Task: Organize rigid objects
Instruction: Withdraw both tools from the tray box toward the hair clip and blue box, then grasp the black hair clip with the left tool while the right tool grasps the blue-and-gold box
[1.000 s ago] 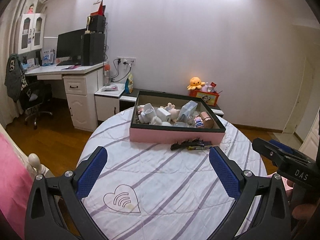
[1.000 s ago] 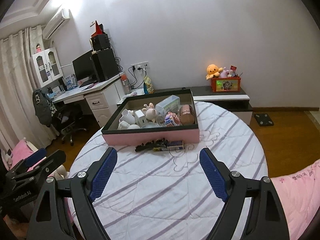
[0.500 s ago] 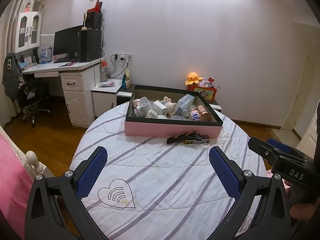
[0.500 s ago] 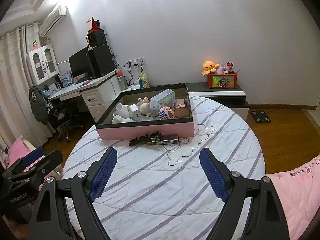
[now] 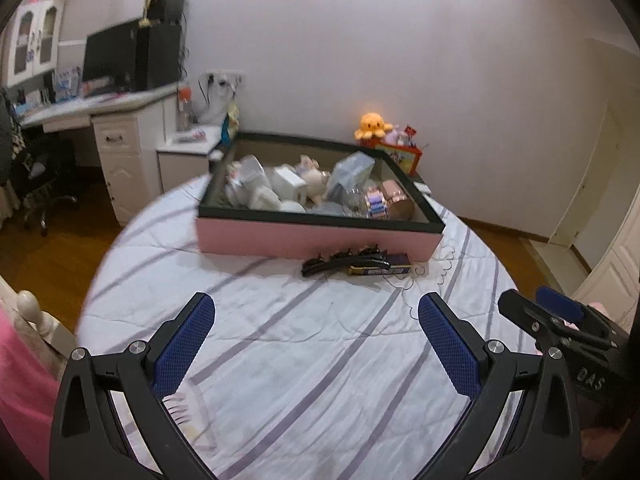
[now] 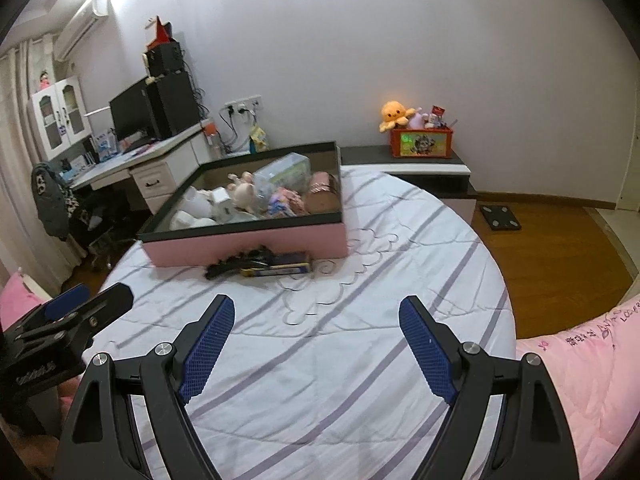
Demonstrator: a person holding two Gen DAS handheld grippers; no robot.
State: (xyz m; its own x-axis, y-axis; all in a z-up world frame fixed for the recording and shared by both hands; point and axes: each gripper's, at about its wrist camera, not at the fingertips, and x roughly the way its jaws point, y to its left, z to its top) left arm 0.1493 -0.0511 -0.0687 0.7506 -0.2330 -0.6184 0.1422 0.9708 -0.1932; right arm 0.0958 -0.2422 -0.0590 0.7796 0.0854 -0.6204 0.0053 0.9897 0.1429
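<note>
Both spread wide and holding nothing: left gripper (image 5: 316,332) and right gripper (image 6: 316,332), poised over the striped quilt (image 6: 360,360), well short of the pink box (image 5: 316,240). Just in front of that box's near wall, touching the quilt: a black hair clip (image 5: 340,260) and a dark flat bar (image 5: 380,268), side by side. Inside the box, heaped together: white cups, a plush toy, a clear case, a copper tin (image 6: 320,194).

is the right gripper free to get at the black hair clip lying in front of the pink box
Probably yes. The right gripper is open and empty, and only bare striped bedspread lies between it and the black hair clip. The pink box sits just behind the clip, and a dark bar lies against it.
</note>
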